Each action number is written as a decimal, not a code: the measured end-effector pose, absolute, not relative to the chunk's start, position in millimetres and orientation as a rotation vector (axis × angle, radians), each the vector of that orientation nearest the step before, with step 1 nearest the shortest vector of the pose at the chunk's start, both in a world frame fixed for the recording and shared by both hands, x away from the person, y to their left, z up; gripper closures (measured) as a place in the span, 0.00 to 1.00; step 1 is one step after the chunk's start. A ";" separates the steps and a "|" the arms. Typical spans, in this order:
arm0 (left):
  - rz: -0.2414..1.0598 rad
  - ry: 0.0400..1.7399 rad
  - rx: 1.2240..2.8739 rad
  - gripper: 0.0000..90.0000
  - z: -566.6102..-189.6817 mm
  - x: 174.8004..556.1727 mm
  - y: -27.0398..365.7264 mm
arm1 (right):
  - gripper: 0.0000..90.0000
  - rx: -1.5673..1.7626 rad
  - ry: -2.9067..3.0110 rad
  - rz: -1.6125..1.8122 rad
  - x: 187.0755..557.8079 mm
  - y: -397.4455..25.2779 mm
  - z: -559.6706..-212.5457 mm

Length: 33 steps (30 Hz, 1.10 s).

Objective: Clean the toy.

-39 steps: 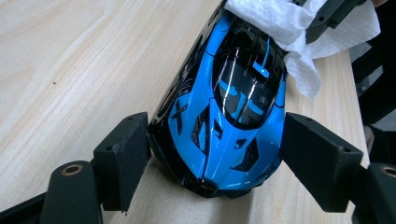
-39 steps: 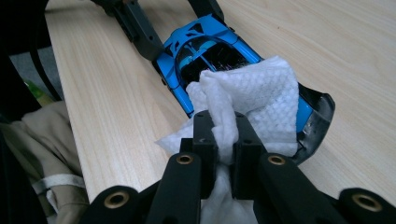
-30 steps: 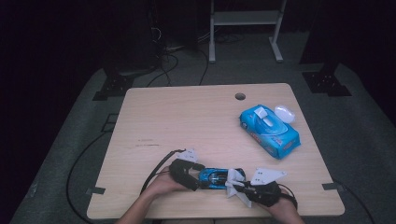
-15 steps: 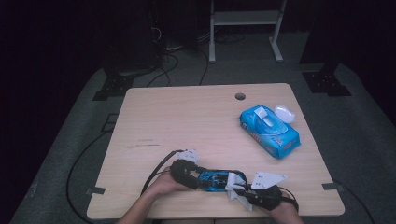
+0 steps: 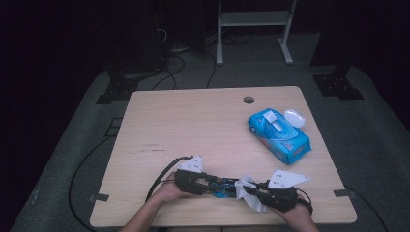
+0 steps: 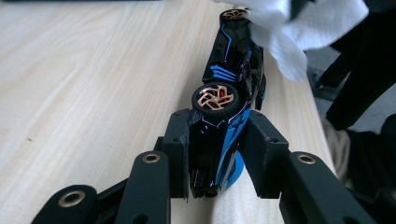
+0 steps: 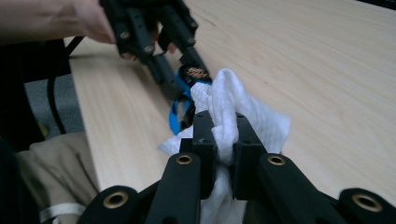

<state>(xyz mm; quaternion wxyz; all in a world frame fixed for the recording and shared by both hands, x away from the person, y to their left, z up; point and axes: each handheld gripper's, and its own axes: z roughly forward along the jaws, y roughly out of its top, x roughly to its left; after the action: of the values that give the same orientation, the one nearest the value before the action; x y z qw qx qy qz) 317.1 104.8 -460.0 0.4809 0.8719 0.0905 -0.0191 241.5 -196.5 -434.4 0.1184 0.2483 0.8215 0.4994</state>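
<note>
Two grippers on the desk (image 5: 193,121): the left gripper (image 5: 212,184) and the right gripper (image 5: 254,191). One toy car (image 6: 224,126), black and blue, two of its wheels showing. One white wipe (image 7: 229,112). One blue wipes pack (image 5: 279,135). One small white case (image 5: 295,117) beside it. One round hole (image 5: 248,100) in the desk.

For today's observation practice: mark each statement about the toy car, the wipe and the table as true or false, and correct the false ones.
1. The left hand-held gripper clamps the toy car. True.
2. The right hand-held gripper is open and holds nothing. False: it is shut on the white wipe.
3. The wipe touches the toy car. True.
4. The blue wipes pack lies at the table's left edge. False: it lies on the right side.
5. The toy car is red. False: it is black and blue.
</note>
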 end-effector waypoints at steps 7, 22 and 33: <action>0.076 0.134 2.128 0.72 -455.4 314.7 102.8 | 0.92 0.748 2.380 1.451 265.7 -178.9 -425.1; 0.251 0.211 2.136 0.77 -460.5 330.1 126.9 | 0.91 0.772 2.441 1.322 320.2 -117.3 -425.7; 0.231 0.252 2.132 0.77 -462.4 331.1 126.0 | 0.91 0.756 2.448 1.345 313.8 -101.2 -427.7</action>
<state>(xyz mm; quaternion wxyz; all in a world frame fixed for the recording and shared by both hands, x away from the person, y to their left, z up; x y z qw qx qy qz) 331.1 126.0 -462.4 0.4718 0.8706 0.1028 0.0945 313.8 -101.2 -427.7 0.1237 0.2594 0.8394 0.4613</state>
